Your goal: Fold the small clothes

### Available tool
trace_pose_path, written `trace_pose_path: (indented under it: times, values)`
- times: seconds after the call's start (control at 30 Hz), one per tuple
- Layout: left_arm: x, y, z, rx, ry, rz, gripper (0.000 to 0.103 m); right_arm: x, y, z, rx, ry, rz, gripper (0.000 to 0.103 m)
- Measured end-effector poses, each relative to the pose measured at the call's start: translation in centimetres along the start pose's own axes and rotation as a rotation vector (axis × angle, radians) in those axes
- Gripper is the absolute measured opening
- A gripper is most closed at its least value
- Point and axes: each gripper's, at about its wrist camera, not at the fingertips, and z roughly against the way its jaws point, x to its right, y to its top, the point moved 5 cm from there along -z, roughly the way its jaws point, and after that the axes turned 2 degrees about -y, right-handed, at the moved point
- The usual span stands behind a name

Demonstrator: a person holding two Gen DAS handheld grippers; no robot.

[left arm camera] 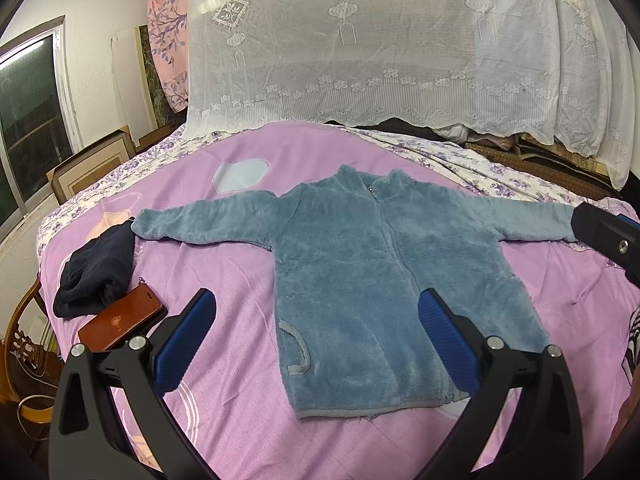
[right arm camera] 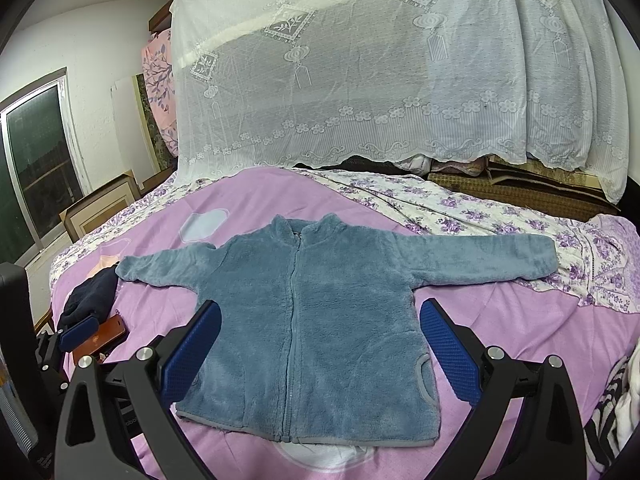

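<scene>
A small blue-grey fleece jacket [left arm camera: 360, 272] lies flat and zipped on the pink bedspread [left arm camera: 224, 360], both sleeves spread wide; in the right wrist view the jacket [right arm camera: 320, 320] fills the middle. My left gripper [left arm camera: 316, 340] hovers open above the jacket's lower left part, near its pocket. My right gripper [right arm camera: 320, 352] hovers open over the jacket's hem, with nothing between its blue pads [right arm camera: 448, 352]. The right gripper's tip shows at the far right of the left wrist view, beside the right sleeve cuff. The left gripper's finger shows at the left edge of the right wrist view.
A dark navy folded garment [left arm camera: 96, 280] and a brown phone case [left arm camera: 120, 322] lie left of the jacket. A white lace net [left arm camera: 380, 48] hangs behind the bed. A floral sheet [right arm camera: 480, 208] lies at the back right; striped cloth [right arm camera: 616, 408] sits at the right edge.
</scene>
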Motion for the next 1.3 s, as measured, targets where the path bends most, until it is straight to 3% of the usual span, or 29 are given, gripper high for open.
trace_pose_path:
  times: [0.4,0.5,0.67,0.73,0.87,1.0,1.03,1.13,1.3]
  values:
    - [0.0,0.0,0.0,0.0,-0.001,0.001,0.099,0.1,0.0,-0.1,-0.001,0.001,0.001,0.1]
    - [1.4,-2.1,-2.2,-0.001,-0.001,-0.001,0.099,0.2,0.0,-0.1,0.0,0.001,0.0,0.1]
    - [0.1,-2.5,-3.5,-0.022,-0.011,0.013,0.099,0.3,0.0,-0.5,0.003,-0.008,-0.023,0.1]
    - [-0.8,-3.1,-4.9,-0.049,-0.025,0.04,0.099,0.7,-0.1,-1.2,-0.001,-0.002,-0.053,0.1]
    - [-3.4,-4.5,-7.7,-0.231,-0.089,0.202,0.099,2.2,-0.5,-3.1,0.015,0.06,-0.15,0.1]
    - [-5.4,-3.5,-10.9,-0.235,-0.08,0.257,0.099,5.6,-0.5,-5.6,0.045,0.125,-0.266,0.1]
    - [-5.7,-2.7,-11.8,-0.185,-0.075,0.254,0.099,6.8,-0.5,-6.2,0.038,0.12,-0.297,0.1]
    - [-7.5,-1.7,-14.7,-0.171,0.008,0.228,0.099,11.4,-0.9,-8.2,0.032,0.1,-0.428,0.1]
    - [-8.9,-0.5,-17.9,-0.24,-0.011,0.271,0.099,20.4,-1.9,-9.9,0.064,0.057,-0.703,0.097]
